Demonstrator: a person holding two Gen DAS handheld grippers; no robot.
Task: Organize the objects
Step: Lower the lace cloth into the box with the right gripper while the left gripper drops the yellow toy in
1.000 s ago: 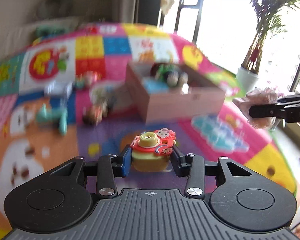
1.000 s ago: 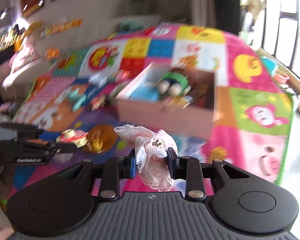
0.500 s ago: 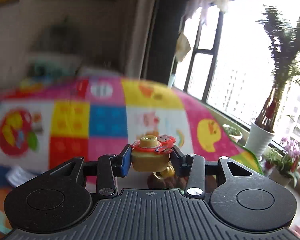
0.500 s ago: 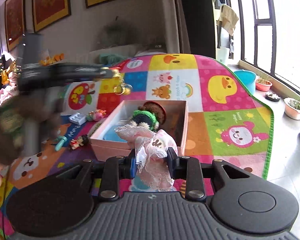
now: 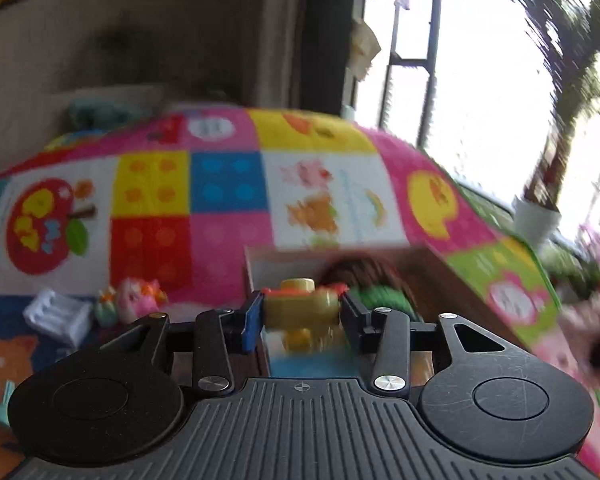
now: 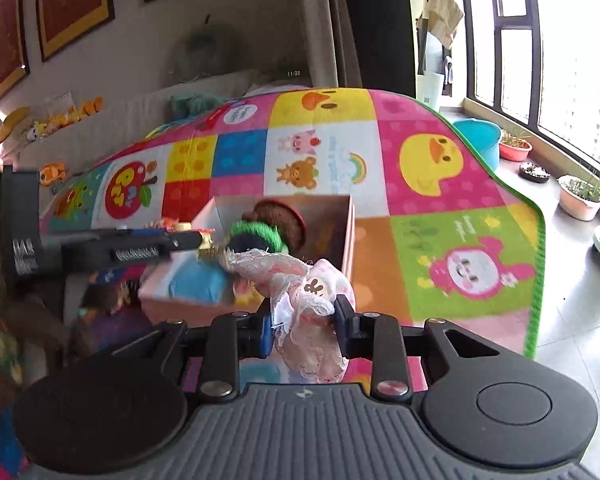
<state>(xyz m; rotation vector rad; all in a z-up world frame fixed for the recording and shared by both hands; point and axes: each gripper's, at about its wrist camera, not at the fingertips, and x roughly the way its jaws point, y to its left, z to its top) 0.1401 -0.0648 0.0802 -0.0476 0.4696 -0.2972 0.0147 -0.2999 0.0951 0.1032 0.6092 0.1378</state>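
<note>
Bright squares cover the play mat (image 6: 440,160) on the floor. Both toys should go low over the pink box (image 6: 350,236) before letting go. The left gripper (image 5: 300,314) squeezes a yellow toy (image 5: 300,308) above the box. The right gripper (image 6: 302,328) pinches a lacy pink doll (image 6: 312,300) just in front of it.

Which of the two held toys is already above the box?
The yellow toy with the red top in the left gripper: it hangs over the pink box. The lacy pink doll is short of the box.
</note>
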